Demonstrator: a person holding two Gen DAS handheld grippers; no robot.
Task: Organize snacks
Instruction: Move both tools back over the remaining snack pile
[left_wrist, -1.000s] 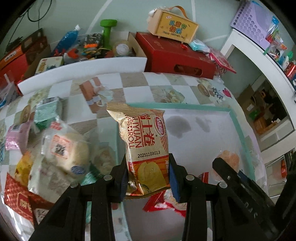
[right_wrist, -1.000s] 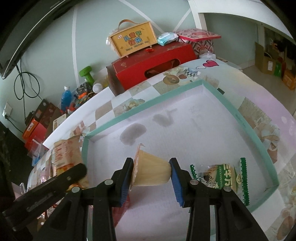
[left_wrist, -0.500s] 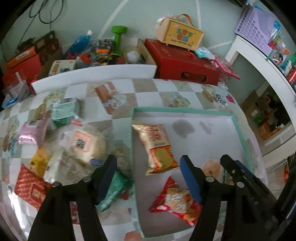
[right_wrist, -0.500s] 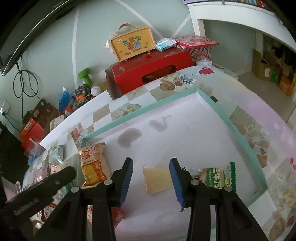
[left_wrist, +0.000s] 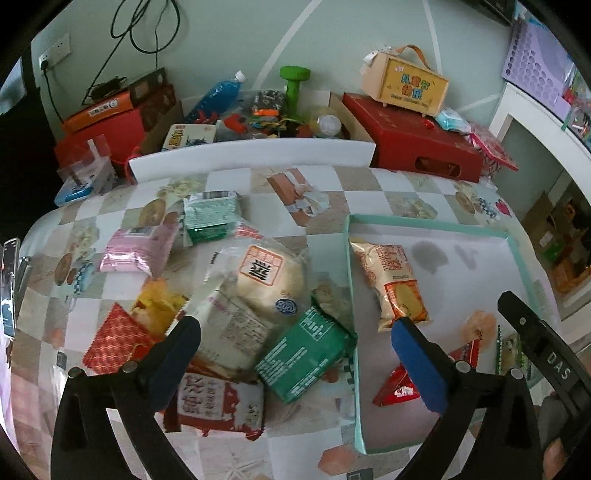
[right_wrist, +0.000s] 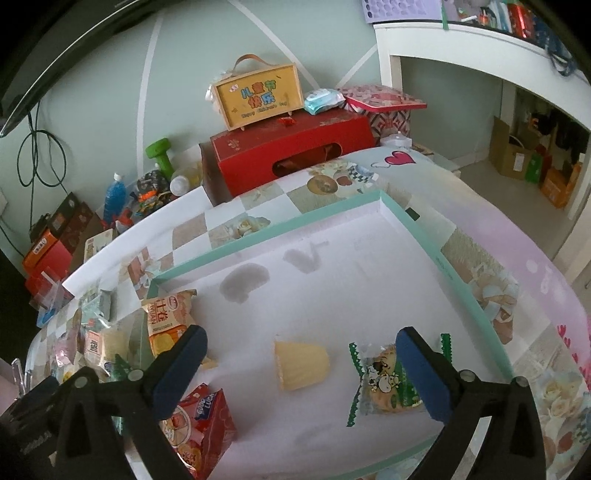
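Teal-rimmed tray holds my dropped jelly cup near its front edge. My right gripper and left gripper are opening wide, empty. Reaching the snack pile at its left rim may snag the green packet.

Your left gripper hangs over the snack pile on the desk, its jaws opening with nothing pressed between the pads. Below it lie a green packet and a bun in clear wrap. To the right, the teal-rimmed tray holds the orange roll packet and a red triangular packet.
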